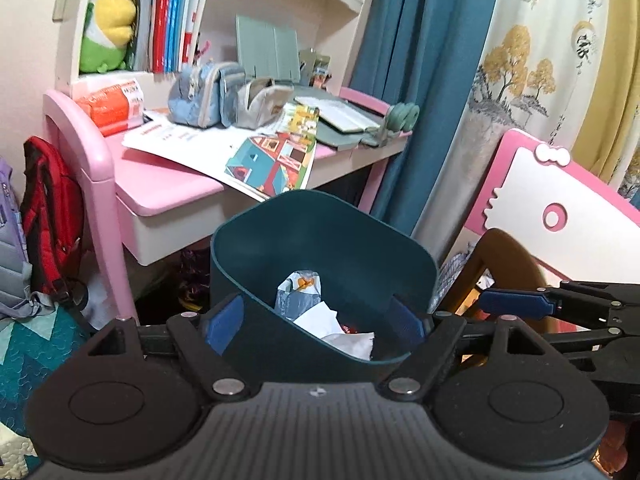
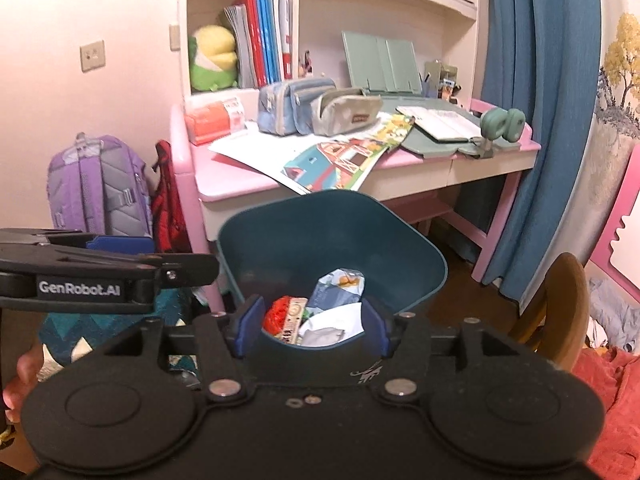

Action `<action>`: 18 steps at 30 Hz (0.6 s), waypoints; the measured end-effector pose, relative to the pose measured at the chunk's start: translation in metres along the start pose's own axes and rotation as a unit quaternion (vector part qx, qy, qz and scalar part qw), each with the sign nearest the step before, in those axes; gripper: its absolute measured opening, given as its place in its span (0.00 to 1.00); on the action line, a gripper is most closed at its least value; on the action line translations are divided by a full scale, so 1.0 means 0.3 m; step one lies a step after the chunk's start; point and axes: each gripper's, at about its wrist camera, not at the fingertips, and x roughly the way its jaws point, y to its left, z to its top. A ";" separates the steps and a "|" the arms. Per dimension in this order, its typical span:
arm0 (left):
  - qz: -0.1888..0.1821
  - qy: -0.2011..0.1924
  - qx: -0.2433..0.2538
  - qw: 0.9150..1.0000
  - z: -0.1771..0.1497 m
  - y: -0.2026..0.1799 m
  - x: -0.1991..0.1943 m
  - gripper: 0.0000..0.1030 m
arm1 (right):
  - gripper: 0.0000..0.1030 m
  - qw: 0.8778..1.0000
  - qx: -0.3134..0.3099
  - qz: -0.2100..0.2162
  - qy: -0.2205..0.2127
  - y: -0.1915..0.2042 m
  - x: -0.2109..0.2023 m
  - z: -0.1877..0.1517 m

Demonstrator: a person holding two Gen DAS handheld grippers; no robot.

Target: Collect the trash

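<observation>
Trash, namely a crumpled white paper (image 1: 352, 340), a silvery snack wrapper (image 2: 340, 284) and a red-and-cream packet (image 2: 286, 316), lies inside the dark teal plastic bin (image 1: 320, 240) standing on the floor in front of the cluttered pink bench (image 2: 240, 184). We judge the dropping-in step done, since our left claw (image 1: 316, 320) and right claw (image 2: 312, 324) both hang released above the bin's near rim, blue pads apart with nothing between them. Next we would look for any scrap left outside and bring one open claw squarely over it
</observation>
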 end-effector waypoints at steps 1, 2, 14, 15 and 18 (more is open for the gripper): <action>0.000 -0.005 0.001 1.000 -0.002 -0.001 -0.022 0.79 | 0.54 1.000 0.001 0.003 -0.004 0.003 -0.015 -0.003; 0.000 -0.009 0.002 1.000 -0.004 -0.001 -0.041 0.79 | 0.55 1.000 0.000 0.005 -0.007 0.008 -0.029 -0.006; 0.018 -0.060 0.019 0.998 -0.018 -0.005 -0.238 1.00 | 0.59 0.999 -0.007 0.014 -0.035 0.052 -0.188 -0.020; 0.017 -0.060 0.018 0.998 -0.018 -0.006 -0.247 1.00 | 0.59 0.999 -0.005 0.016 -0.035 0.053 -0.201 -0.020; 0.012 -0.056 0.018 0.998 -0.017 -0.011 -0.270 1.00 | 0.59 0.999 0.002 0.019 -0.034 0.051 -0.228 -0.015</action>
